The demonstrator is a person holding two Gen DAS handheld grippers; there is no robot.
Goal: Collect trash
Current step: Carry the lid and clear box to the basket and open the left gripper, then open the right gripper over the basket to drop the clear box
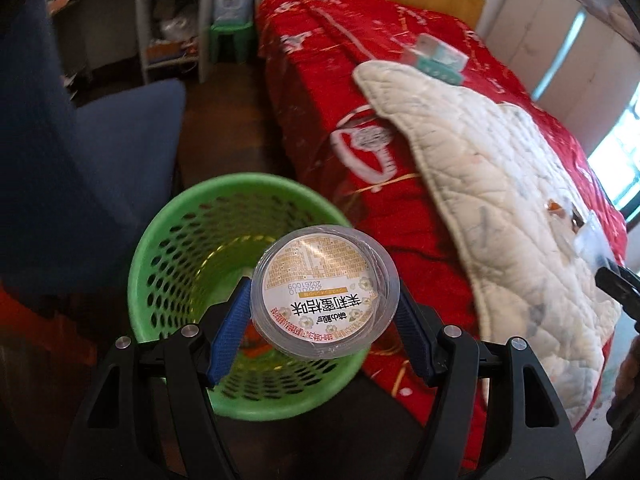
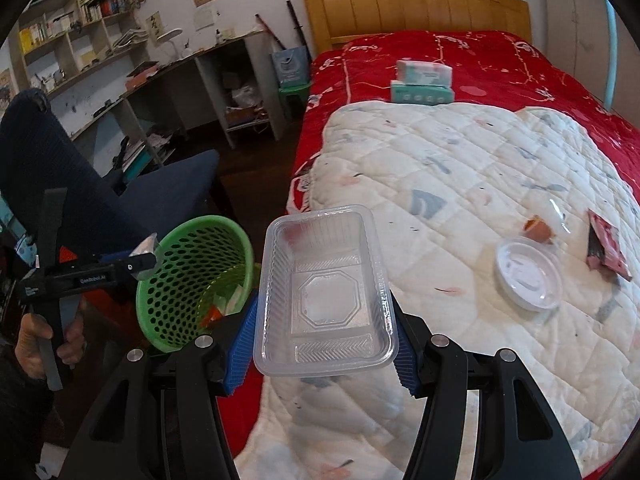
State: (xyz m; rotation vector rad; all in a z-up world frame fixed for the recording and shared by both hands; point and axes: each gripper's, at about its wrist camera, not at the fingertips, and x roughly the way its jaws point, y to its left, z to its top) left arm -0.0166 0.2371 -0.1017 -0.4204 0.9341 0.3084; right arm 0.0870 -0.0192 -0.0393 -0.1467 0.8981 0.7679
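My left gripper [image 1: 324, 320] is shut on a round clear plastic cup [image 1: 325, 292] with a printed foil lid, and its blue pads [image 1: 228, 340] press on both sides. The cup hangs over the near rim of the green perforated waste basket [image 1: 160, 240]. From the right wrist view the left gripper [image 2: 142, 260] reaches over the basket [image 2: 192, 280], which has scraps at its bottom. My right gripper [image 2: 324, 320] is shut on a clear rectangular plastic tray [image 2: 326, 292] above the bed's edge, to the right of the basket.
On the white quilt [image 2: 460, 184] lie a round clear lid [image 2: 528, 276], a red wrapper [image 2: 604, 252] and an orange scrap [image 2: 538, 226]. Tissue boxes [image 2: 424, 84] sit on the red bedspread. A blue chair [image 2: 160, 188] stands behind the basket, and a hand [image 2: 36, 340] holds the left gripper's handle.
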